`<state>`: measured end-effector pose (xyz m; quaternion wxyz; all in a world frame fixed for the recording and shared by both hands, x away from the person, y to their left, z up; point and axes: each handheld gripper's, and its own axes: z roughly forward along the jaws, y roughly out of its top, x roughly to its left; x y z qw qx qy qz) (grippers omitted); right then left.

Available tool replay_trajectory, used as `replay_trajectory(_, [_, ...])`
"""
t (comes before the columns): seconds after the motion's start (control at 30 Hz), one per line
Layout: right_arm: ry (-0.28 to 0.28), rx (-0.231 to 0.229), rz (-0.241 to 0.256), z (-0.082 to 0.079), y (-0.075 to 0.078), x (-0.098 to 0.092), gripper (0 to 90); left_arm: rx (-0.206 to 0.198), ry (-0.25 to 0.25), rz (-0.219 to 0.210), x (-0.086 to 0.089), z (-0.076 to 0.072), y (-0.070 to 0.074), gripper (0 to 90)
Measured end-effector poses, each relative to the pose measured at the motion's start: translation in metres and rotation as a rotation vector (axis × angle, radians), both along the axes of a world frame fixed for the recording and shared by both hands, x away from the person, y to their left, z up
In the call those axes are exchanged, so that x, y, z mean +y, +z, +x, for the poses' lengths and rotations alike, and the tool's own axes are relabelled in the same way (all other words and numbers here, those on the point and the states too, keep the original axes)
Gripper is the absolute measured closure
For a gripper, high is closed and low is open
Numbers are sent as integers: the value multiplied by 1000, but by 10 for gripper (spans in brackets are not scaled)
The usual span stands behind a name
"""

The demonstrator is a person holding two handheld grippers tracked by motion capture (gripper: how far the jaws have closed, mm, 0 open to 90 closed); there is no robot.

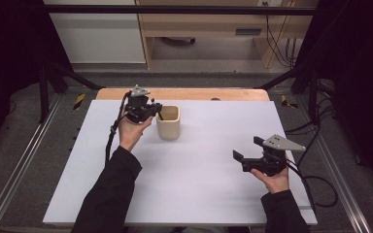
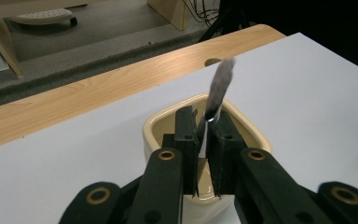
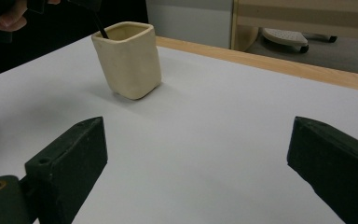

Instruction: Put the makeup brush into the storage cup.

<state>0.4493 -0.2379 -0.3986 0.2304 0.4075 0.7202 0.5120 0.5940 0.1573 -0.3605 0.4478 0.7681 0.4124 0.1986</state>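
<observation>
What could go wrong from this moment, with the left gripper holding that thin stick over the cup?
1. The left gripper pinches the thin stick low down, and it leans to one side. It might slip or twist before it goes in.
2. The left gripper sits right at the rim of the cup. A nudge could tip or slide the cup, since nothing steadies it.
3. The right gripper is open and well away from the cup, so it likely cannot catch it in time.

White table (image 1: 184,184) (wooden far edge); cream cup (image 1: 168,124) on it.
</observation>
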Motion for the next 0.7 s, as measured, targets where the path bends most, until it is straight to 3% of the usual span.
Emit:
replay_trajectory(0.6, [3, -1, -1, 0, 0, 2, 52, 14, -8, 10, -5, -1, -15, 830])
replay_trajectory(0.7, [3, -1, -1, 0, 0, 2, 52, 2, -8, 3, -3, -3, -13, 769])
